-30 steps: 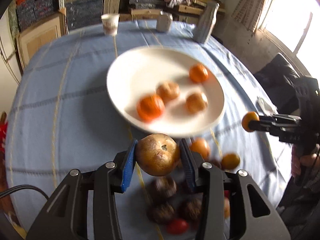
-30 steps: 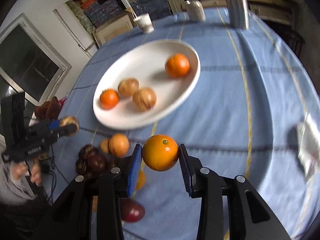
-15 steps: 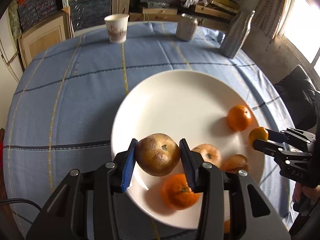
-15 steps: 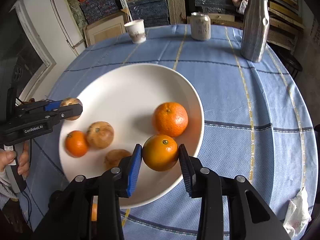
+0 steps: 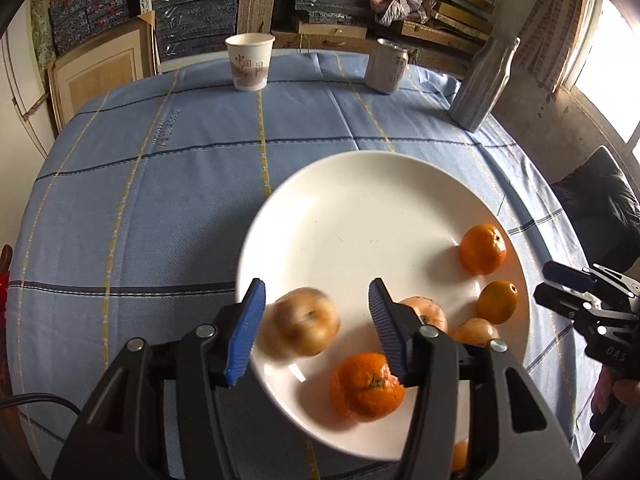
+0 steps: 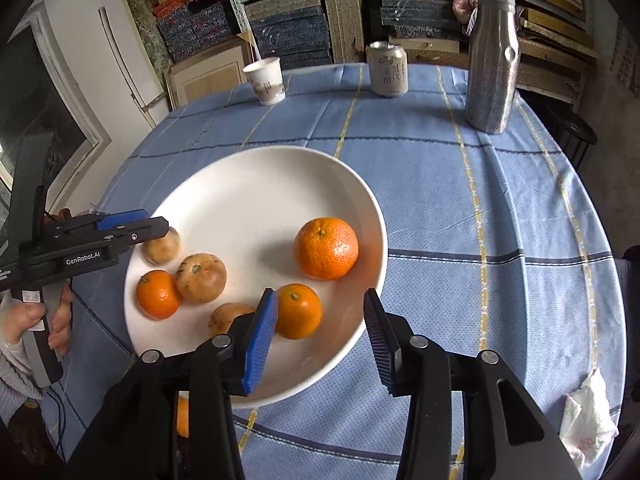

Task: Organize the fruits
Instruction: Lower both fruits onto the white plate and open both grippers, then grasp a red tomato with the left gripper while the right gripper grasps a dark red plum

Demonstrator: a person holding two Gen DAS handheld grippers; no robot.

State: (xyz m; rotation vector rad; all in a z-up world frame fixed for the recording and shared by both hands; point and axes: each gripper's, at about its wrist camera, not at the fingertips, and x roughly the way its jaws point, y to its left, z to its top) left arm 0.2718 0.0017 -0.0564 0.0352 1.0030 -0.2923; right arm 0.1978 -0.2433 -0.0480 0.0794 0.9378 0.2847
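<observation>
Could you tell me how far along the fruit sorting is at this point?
Six fruits lie on the white plate, three orange and three brownish. Both grippers' jaws have just been opening: the left gripper has let go of a brown fruit, the right gripper a small orange. An orange fruit off the plate's near edge remains.

Daylight fills both views. In the left wrist view the window [image 5: 612, 64], far to the right of the plate [image 5: 360, 208], is blown out to white. Fruit on the plate throws soft shadows toward the left. The brown fruit [image 5: 300, 326] at the plate's near-left rim is smeared by motion blur, and the orange [image 5: 368, 386] beside it is slightly soft. The plate [image 6: 248, 200] shows mild glare in the right wrist view. Fisheye bending curves the shelves [image 6: 360, 8] beyond the plate, and the corners go black.
</observation>
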